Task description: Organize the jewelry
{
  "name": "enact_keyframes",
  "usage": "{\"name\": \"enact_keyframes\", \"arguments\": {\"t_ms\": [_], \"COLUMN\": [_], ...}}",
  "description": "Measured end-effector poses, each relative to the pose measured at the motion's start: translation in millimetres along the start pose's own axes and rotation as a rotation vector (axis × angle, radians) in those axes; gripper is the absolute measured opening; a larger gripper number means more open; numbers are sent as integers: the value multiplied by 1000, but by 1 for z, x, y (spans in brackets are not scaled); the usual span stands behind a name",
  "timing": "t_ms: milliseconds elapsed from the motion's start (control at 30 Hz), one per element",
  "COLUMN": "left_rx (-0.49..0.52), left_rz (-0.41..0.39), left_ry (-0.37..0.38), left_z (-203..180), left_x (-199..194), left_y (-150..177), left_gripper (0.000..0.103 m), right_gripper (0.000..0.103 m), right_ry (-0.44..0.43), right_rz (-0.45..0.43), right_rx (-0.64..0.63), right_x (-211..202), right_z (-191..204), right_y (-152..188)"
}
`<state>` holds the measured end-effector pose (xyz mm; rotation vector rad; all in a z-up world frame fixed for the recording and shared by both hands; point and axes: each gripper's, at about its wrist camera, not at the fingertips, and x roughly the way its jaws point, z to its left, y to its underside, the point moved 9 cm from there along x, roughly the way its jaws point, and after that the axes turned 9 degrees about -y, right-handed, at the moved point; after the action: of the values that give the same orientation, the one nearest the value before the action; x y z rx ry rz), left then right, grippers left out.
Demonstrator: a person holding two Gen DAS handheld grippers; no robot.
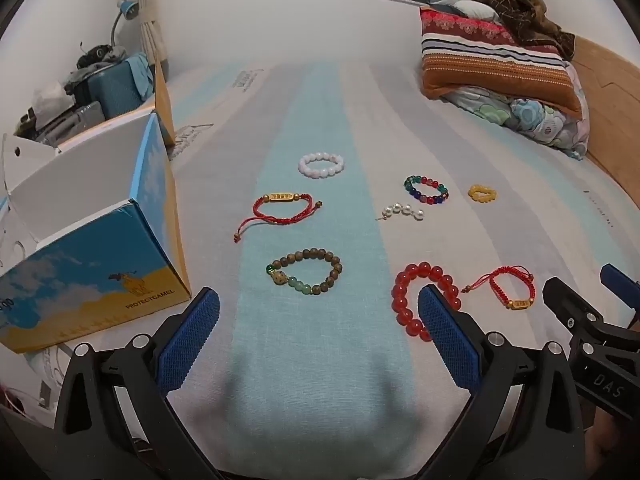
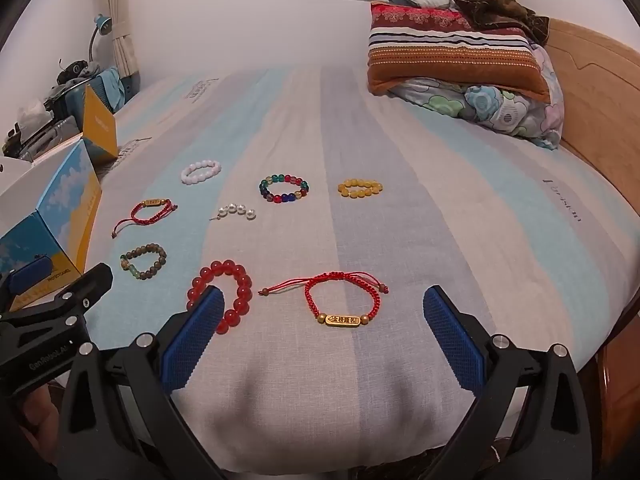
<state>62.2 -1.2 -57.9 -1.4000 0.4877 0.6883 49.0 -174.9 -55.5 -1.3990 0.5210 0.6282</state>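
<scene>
**Jewelry laid out on striped bed, both grippers wide open and empty**

Bedroom scene, striped bedsheet [image 2: 360,152] in pale blue, grey and beige as work surface. Folded quilts and pillow [image 2: 456,60] stacked at far right against wooden headboard [image 2: 592,92]. Open blue-and-yellow cardboard box [image 1: 100,264] at left edge of bed, white interior visible, camel print on near face.

Eight pieces spread flat on sheet, none touching:
- white bead bracelet [image 1: 321,165], far row, left
- multicolour bead bracelet [image 2: 284,189], far row, centre
- yellow bead bracelet [image 2: 360,189], far row, right
- pearl strand [image 2: 237,212], short, just in front of multicolour piece
- red cord bracelet with gold plate [image 1: 283,209], left, near box
- brown wooden bead bracelet with green beads [image 1: 306,271], in front of that
- red bead bracelet [image 2: 224,296], near row
- second red cord bracelet with gold plate [image 2: 344,300], near row, just right of red beads

Left gripper [image 1: 318,326]: jaws spread wide, nothing held, low over sheet; right finger pad overlaps red bead bracelet in left wrist view, contact not determinable.

Right gripper [image 2: 326,328]: jaws spread wide, nothing held; second red cord bracelet lies between the fingers in right wrist view, left pad overlapping red bead bracelet.
</scene>
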Motion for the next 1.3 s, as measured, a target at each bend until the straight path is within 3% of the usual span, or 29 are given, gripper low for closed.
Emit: {"name": "enact_keyframes", "arguments": {"t_ms": [900,1300], "left_rx": [-14,-31], "left_rz": [17,59], "left_ry": [35,49], "left_z": [-1,0], "left_x": [-6,-6], "left_y": [0,4], "left_gripper": [97,97], "right_gripper": [96,96], "right_ry": [-12,-11], "right_rz": [7,14], "right_rx": [-8,-17], "right_x": [2,2], "right_z": [3,5], "right_y": [1,2]}}
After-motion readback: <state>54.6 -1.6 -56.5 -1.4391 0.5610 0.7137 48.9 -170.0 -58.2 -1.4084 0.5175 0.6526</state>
